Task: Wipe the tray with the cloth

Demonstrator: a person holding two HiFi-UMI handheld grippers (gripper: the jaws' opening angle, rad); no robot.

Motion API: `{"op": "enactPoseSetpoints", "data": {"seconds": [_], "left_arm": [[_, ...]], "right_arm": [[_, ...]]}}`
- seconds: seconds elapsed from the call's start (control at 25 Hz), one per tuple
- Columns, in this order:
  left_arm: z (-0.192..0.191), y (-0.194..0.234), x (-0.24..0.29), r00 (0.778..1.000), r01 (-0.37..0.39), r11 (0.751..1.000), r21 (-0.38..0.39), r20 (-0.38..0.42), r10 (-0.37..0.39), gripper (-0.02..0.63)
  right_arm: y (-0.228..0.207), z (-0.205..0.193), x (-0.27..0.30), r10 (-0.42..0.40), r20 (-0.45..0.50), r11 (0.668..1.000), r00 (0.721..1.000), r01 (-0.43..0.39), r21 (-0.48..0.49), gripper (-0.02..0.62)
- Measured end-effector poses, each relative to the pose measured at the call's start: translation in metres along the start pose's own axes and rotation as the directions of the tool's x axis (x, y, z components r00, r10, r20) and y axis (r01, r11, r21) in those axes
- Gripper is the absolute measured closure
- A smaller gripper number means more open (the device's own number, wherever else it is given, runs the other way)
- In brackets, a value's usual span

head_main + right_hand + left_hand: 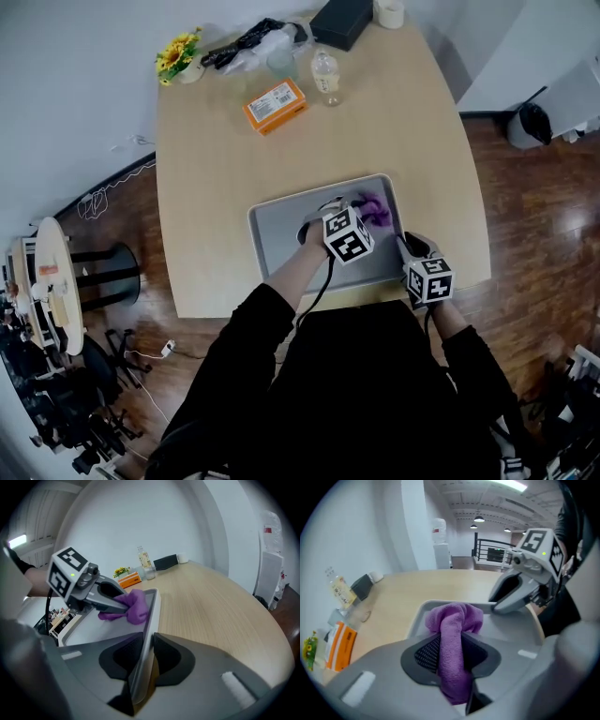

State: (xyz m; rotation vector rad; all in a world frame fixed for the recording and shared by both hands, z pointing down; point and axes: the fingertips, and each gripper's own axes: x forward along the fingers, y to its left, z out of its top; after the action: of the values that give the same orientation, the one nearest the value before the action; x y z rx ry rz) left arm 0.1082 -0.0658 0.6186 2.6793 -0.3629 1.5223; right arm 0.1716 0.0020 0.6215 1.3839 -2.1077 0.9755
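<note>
Cloth [452, 634], purple and bunched, is pinched between the jaws of the left gripper [451, 656]. Its free end rests on the grey tray [281, 234], close to the far right corner. The jaws of the right gripper [146, 651] are clamped on the tray's right rim, toward the near corner. The tray lies at the near edge of the desk [216, 159]. An orange box [276, 104], a bottle [325, 77] and yellow flowers [178, 54] stand well apart at the far end.
</note>
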Motion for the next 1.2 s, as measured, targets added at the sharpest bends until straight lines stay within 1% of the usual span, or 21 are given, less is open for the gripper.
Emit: {"op": "enactPoseSetpoints", "data": {"seconds": [0.08,0.12,0.2,0.28,0.36,0.48,0.52,0.56,0.68,0.72,0.8,0.84,0.88,0.96,1.0,1.04,1.08,1.12,1.16,1.2], "left_arm": [[-0.022,0.035,-0.009,0.998,-0.068,0.996,-0.066,-0.023,0.066,0.518],[-0.038,0.046,-0.017,0.996,-0.083,0.991,-0.104,-0.034,0.08,0.518],[-0.074,0.056,-0.039,0.995,-0.095,0.979,-0.178,-0.039,0.09,0.518],[-0.113,0.062,-0.064,0.992,-0.128,0.959,-0.251,-0.047,0.12,0.518],[-0.154,0.067,-0.089,0.984,-0.179,0.922,-0.343,-0.068,0.166,0.518],[-0.201,0.069,-0.116,0.972,-0.236,0.848,-0.475,-0.095,0.217,0.518],[-0.21,0.068,-0.122,0.969,-0.247,0.83,-0.5,-0.099,0.228,0.518],[-0.215,0.065,-0.125,0.966,-0.255,0.82,-0.513,-0.101,0.238,0.518],[-0.218,0.049,-0.126,0.961,-0.272,0.798,-0.538,-0.117,0.249,0.52],[-0.215,0.038,-0.126,0.964,-0.263,0.788,-0.557,-0.116,0.24,0.52],[-0.2,0.004,-0.129,0.978,-0.202,0.769,-0.606,-0.078,0.196,0.52],[-0.189,-0.016,-0.132,0.984,-0.16,0.767,-0.621,-0.044,0.17,0.52],[-0.176,-0.033,-0.133,0.989,-0.121,0.776,-0.62,-0.006,0.149,0.52],[-0.15,-0.055,-0.135,0.99,-0.076,0.819,-0.568,0.051,0.128,0.52],[-0.139,-0.059,-0.14,0.989,-0.074,0.841,-0.536,0.071,0.132,0.518],[-0.128,-0.06,-0.148,0.986,-0.078,0.856,-0.512,0.09,0.144,0.518],[-0.117,-0.058,-0.159,0.98,-0.087,0.863,-0.497,0.114,0.164,0.518],[-0.105,-0.052,-0.173,0.971,-0.101,0.864,-0.493,0.142,0.194,0.518],[-0.094,-0.044,-0.19,0.957,-0.12,0.86,-0.496,0.171,0.232,0.518],[-0.081,-0.034,-0.208,0.938,-0.148,0.852,-0.502,0.201,0.281,0.518]], "right_arm": [[-0.001,-0.001,0.0,0.008,-0.004,1.0,1.0,-0.008,-0.001,0.52],[-0.001,-0.002,0.0,0.012,-0.006,1.0,1.0,-0.012,-0.002,0.518],[-0.001,-0.002,0.0,0.017,-0.009,1.0,1.0,-0.017,-0.006,0.517],[-0.001,-0.002,-0.001,0.015,-0.012,1.0,1.0,-0.015,-0.011,0.517],[-0.001,-0.001,-0.001,0.011,-0.014,1.0,1.0,-0.011,-0.017,0.517],[-0.002,0.0,0.001,0.002,-0.02,1.0,1.0,-0.003,-0.029,0.517],[-0.003,0.001,0.001,-0.001,-0.022,1.0,1.0,0.0,-0.031,0.517],[-0.003,0.001,0.002,-0.005,-0.026,1.0,1.0,0.004,-0.031,0.517],[-0.003,-0.002,0.004,-0.015,-0.052,1.0,0.999,0.014,-0.018,0.518],[-0.003,-0.003,0.003,-0.02,-0.065,1.0,0.998,0.019,-0.016,0.518],[0.0,-0.003,-0.004,-0.043,-0.084,0.999,0.996,0.04,-0.032,0.518],[0.002,0.0,-0.009,-0.064,-0.077,0.997,0.995,0.06,-0.05,0.51],[0.004,0.006,-0.015,-0.088,-0.056,0.994,0.995,0.084,-0.068,0.503],[0.006,0.024,-0.025,-0.12,0.006,0.989,0.993,0.121,-0.082,0.503],[0.01,0.034,-0.03,-0.124,0.037,0.989,0.992,0.126,-0.079,0.506],[0.016,0.045,-0.037,-0.117,0.066,0.99,0.991,0.122,-0.074,0.516],[0.024,0.055,-0.044,-0.103,0.095,0.991,0.99,0.11,-0.071,0.531],[0.034,0.067,-0.051,-0.086,0.123,0.993,0.989,0.096,-0.073,0.546],[0.043,0.079,-0.058,-0.069,0.153,0.993,0.986,0.082,-0.08,0.56],[0.053,0.092,-0.066,-0.052,0.185,0.994,0.981,0.069,-0.089,0.579]]}}
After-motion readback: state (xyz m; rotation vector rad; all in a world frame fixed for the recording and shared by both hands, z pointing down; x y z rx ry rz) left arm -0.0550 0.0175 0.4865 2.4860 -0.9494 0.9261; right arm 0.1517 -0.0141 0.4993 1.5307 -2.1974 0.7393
